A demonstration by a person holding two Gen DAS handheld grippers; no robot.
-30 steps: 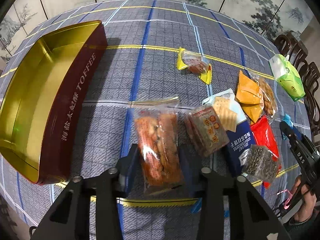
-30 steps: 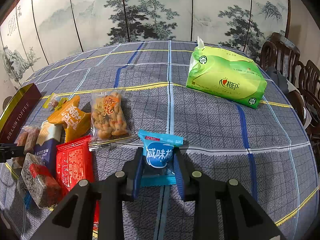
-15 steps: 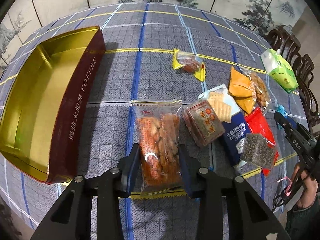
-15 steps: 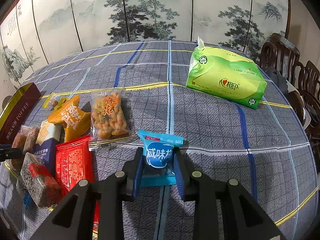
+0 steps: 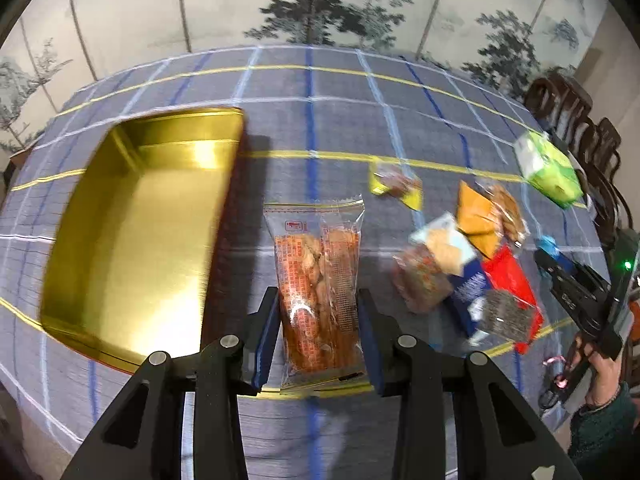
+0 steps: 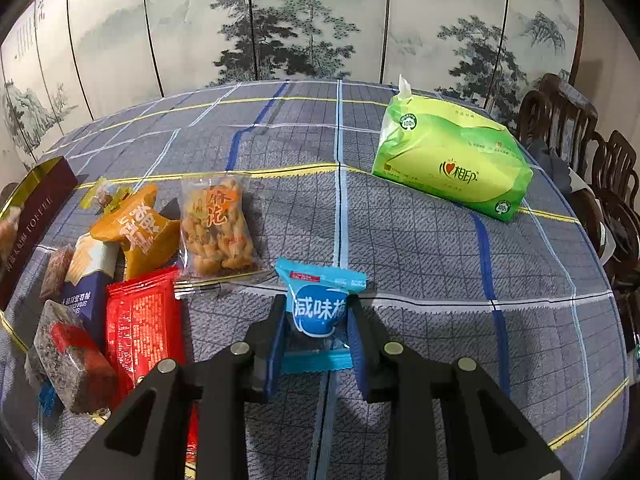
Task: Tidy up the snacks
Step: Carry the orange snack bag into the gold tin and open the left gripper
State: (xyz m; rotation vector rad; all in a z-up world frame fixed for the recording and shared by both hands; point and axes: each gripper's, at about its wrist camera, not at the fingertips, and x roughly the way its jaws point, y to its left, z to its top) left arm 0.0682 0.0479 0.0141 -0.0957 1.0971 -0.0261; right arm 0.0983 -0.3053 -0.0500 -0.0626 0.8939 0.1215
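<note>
Crinkly clear cracker packet (image 5: 320, 292) pinched by left tool (image 5: 318, 344); right tool (image 6: 316, 340) grips glossy blue sachet (image 6: 318, 308).

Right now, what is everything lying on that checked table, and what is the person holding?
tin: one, gold inside, maroon outside, empty, left end of table
clear packet of orange biscuits: one, between the left gripper's pads
small blue packet: one, between the right gripper's pads
clear bag of fried twists: one, golden, mid-table
orange packet: one, left of the twists
red packet: one, in front of the orange packet
navy cracker box: one, left of the red packet
green tissue pack: one, far right
left gripper: black, blue pads
right gripper: black, blue pads
</note>
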